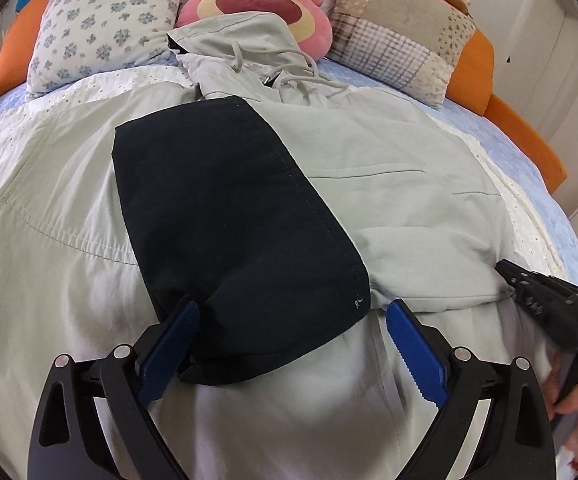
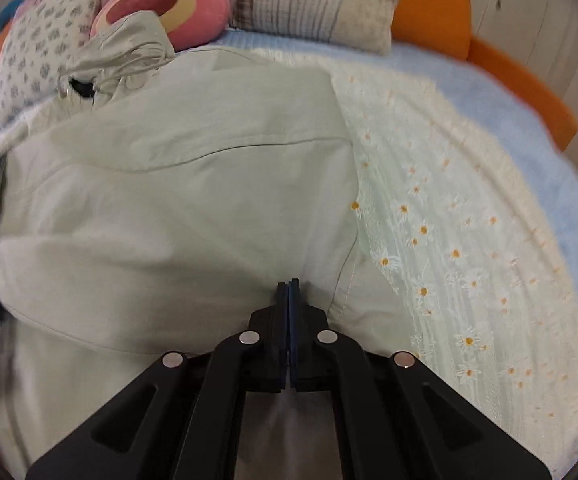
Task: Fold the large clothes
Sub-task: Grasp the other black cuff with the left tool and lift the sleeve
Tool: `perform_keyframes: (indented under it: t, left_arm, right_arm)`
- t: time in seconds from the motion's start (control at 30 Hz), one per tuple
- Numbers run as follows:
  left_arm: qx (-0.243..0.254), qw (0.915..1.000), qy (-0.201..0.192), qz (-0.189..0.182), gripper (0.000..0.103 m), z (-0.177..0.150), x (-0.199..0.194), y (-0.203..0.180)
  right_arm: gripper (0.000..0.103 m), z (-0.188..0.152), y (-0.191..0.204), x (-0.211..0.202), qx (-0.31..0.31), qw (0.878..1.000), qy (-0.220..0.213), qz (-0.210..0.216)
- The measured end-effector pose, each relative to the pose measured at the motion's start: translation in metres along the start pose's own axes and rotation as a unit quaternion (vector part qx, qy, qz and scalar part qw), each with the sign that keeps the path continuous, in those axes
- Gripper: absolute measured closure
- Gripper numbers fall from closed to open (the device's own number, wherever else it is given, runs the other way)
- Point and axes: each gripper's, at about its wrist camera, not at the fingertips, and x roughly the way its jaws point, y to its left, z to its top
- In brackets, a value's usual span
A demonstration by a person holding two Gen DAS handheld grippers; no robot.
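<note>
Blur softened the right wrist view, and the jacket's (image 1: 389, 168) far left sleeve ran out of sight at the frame edge. The pale hooded jacket lay spread across the bed (image 2: 509, 152), its dark navy lining panel (image 1: 229, 220) turned over the middle. The left gripper (image 1: 293, 316) stood wide open astride that panel's near end. The right gripper (image 2: 288, 286) was clamped on the jacket's hem. Pillows (image 1: 101, 24) and a pink plush bear (image 1: 257, 4) sat by the orange headboard (image 2: 437, 4).
</note>
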Motion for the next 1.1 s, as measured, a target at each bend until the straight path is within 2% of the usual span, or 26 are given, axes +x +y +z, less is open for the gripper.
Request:
perform_keyframes:
  t: [0.03, 0.17, 0.2, 0.27, 0.3, 0.37, 0.43, 0.47, 0.5, 0.53, 0.57, 0.63, 0.7, 0.73, 0.87, 0.93, 1.03, 1.1]
  left_arm:
    - [-0.004, 0.9999, 0.005, -0.008, 0.008, 0.001, -0.005, 0.002]
    - [-0.062, 0.9941, 0.003, -0.089, 0.008, 0.001, -0.059, 0.032]
    - [-0.072, 0.9918, -0.012, -0.105, 0.008, -0.001, -0.081, 0.045]
    - [-0.080, 0.9905, -0.047, -0.102, 0.008, -0.009, -0.122, 0.073]
    - [-0.082, 0.9914, -0.064, -0.079, 0.008, -0.014, -0.142, 0.090]
    - [-0.087, 0.9919, -0.093, 0.003, 0.008, -0.025, -0.172, 0.126]
    - [-0.103, 0.9864, -0.098, 0.084, 0.005, -0.034, -0.186, 0.161]
    - [-0.118, 0.9824, -0.092, 0.112, 0.004, -0.039, -0.187, 0.179]
    - [-0.149, 0.9763, -0.078, 0.137, 0.004, -0.046, -0.184, 0.202]
    - [-0.171, 0.9720, -0.067, 0.146, 0.004, -0.051, -0.182, 0.214]
    - [-0.207, 0.9626, -0.049, 0.168, 0.004, -0.059, -0.177, 0.233]
    - [-0.243, 0.9470, -0.033, 0.208, 0.004, -0.070, -0.171, 0.250]
    - [-0.265, 0.9341, -0.037, 0.236, 0.004, -0.080, -0.165, 0.266]
    - [-0.265, 0.9310, -0.040, 0.248, 0.004, -0.081, -0.162, 0.269]
    - [-0.257, 0.9286, -0.036, 0.265, 0.004, -0.076, -0.142, 0.286]
    - [-0.271, 0.9281, -0.035, 0.253, 0.004, -0.074, -0.132, 0.298]
    - [-0.283, 0.9184, -0.036, 0.274, 0.004, -0.071, -0.119, 0.316]
    - [-0.281, 0.9150, -0.040, 0.286, 0.004, -0.068, -0.114, 0.323]
  right_arm:
    - [0.102, -0.002, 0.005, -0.002, -0.015, 1.000, -0.008, -0.017]
    - [0.101, -0.007, 0.011, -0.010, -0.035, 0.998, -0.034, -0.039]
    - [0.098, -0.009, 0.008, -0.015, -0.025, 0.998, -0.040, -0.033]
    - [0.098, -0.011, -0.002, -0.028, 0.015, 0.999, -0.051, 0.009]
    - [0.099, -0.013, -0.007, -0.035, 0.036, 0.997, -0.053, 0.037]
    - [0.098, -0.018, -0.011, -0.052, 0.065, 0.993, -0.053, 0.084]
    - [0.098, -0.024, -0.007, -0.068, 0.073, 0.988, -0.057, 0.123]
    - [0.098, -0.029, -0.002, -0.077, 0.069, 0.986, -0.060, 0.136]
    - [0.098, -0.034, 0.006, -0.085, 0.059, 0.986, -0.062, 0.146]
    - [0.098, -0.038, 0.014, -0.091, 0.048, 0.985, -0.062, 0.153]
    - [0.098, -0.040, 0.022, -0.094, 0.038, 0.985, -0.059, 0.158]
    - [0.098, -0.046, 0.045, -0.100, 0.009, 0.984, -0.044, 0.173]
    - [0.098, -0.051, 0.060, -0.106, -0.010, 0.982, -0.033, 0.184]
    - [0.098, -0.053, 0.070, -0.108, -0.019, 0.981, -0.031, 0.188]
    - [0.098, -0.066, 0.090, -0.125, -0.035, 0.978, -0.033, 0.203]
    - [0.098, -0.069, 0.098, -0.133, -0.042, 0.976, -0.037, 0.209]
    - [0.098, -0.075, 0.106, -0.139, -0.059, 0.976, -0.037, 0.208]
    - [0.098, -0.077, 0.108, -0.140, -0.068, 0.976, -0.036, 0.206]
